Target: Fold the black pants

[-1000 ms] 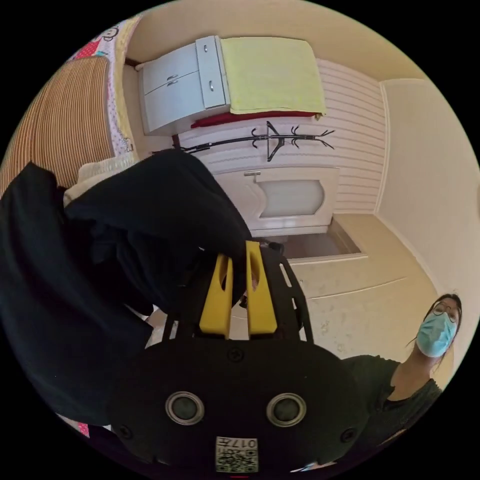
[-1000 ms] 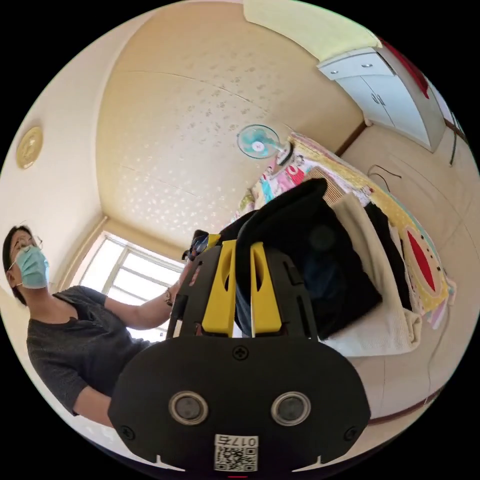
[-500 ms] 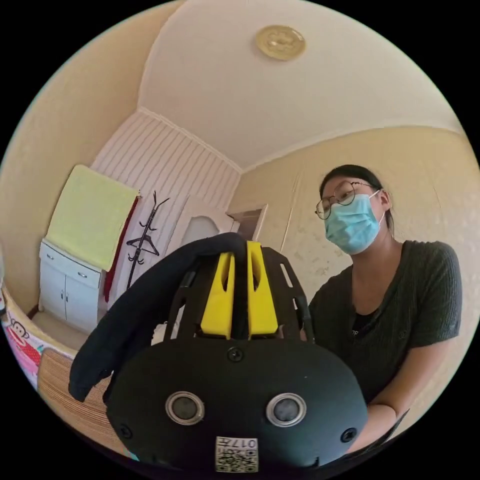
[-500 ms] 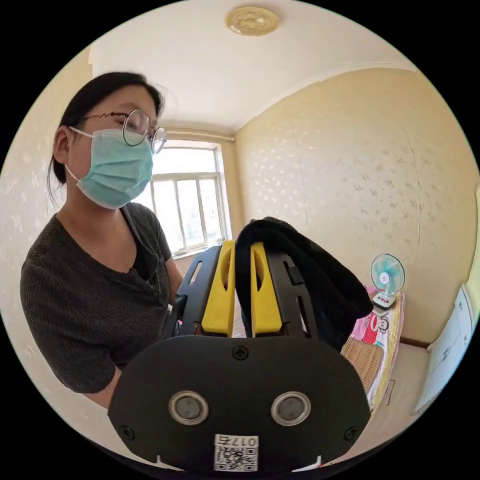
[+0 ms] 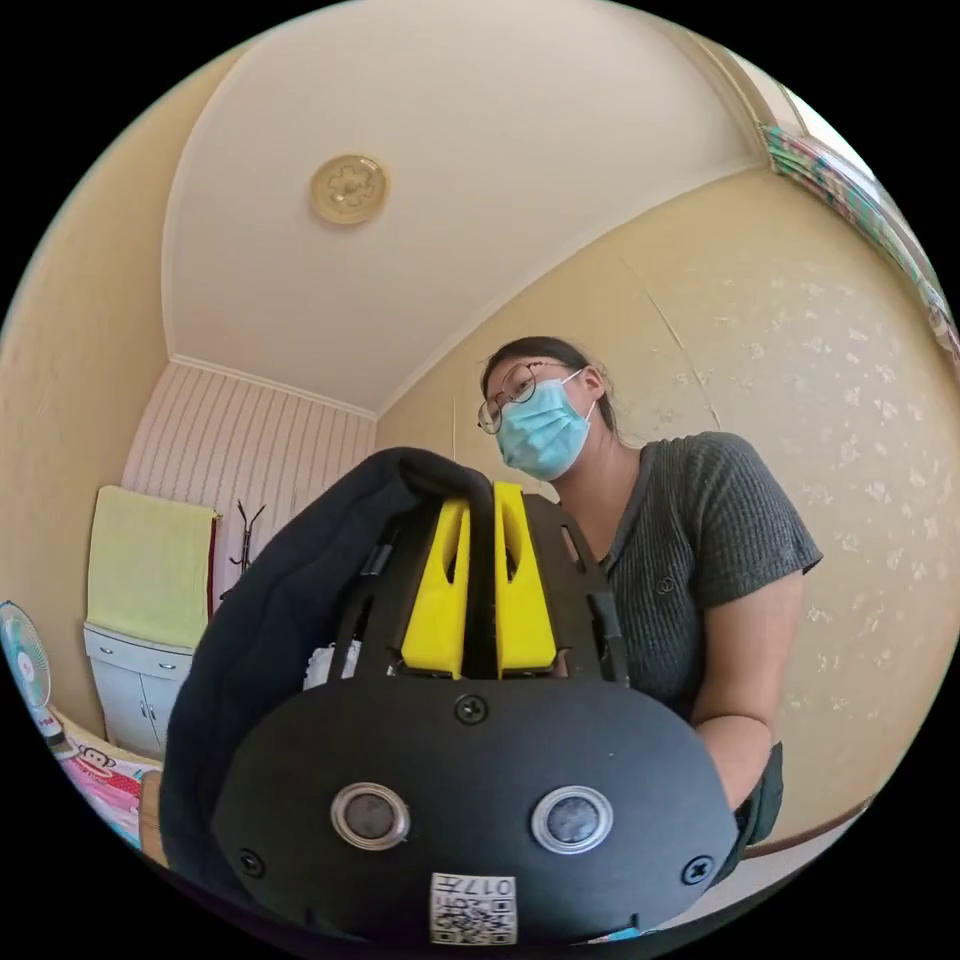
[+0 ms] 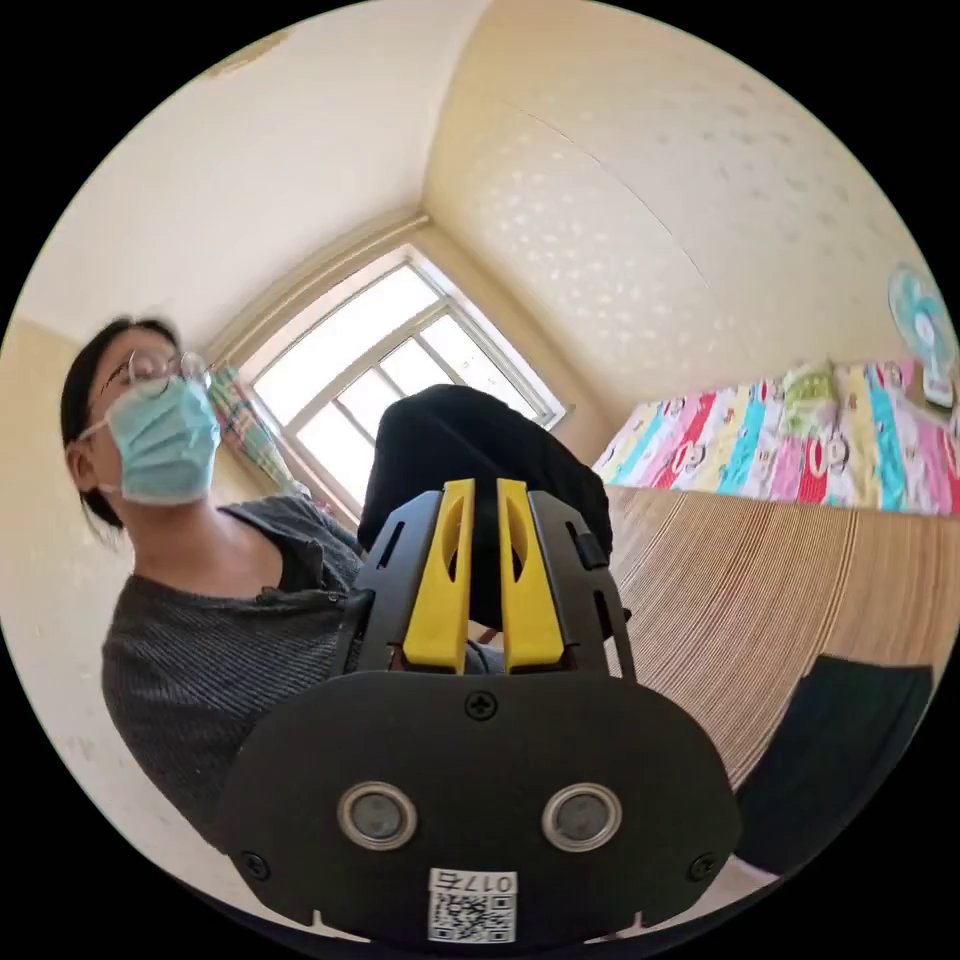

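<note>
The black pants (image 5: 270,620) drape over my left gripper (image 5: 480,492) and hang down its left side; its yellow jaws are shut on the cloth. In the right gripper view another bunch of the black pants (image 6: 470,450) rises above my right gripper (image 6: 485,490), whose yellow jaws are shut on it. A further dark piece of cloth (image 6: 840,740) lies low on the striped mat (image 6: 740,590); I cannot tell if it belongs to the pants.
A person in a grey top (image 5: 690,570) stands close behind both grippers. A bed with a colourful sheet (image 6: 790,440), a small fan (image 6: 925,330), a window (image 6: 390,370), a white cabinet (image 5: 130,690) under a yellow towel (image 5: 145,565) and a coat rack (image 5: 245,530) are around.
Both cameras have swung upward and around, away from the bed and its clothes pile. The jaws stay shut on the black cloth, which is now lifted off the pile.
</note>
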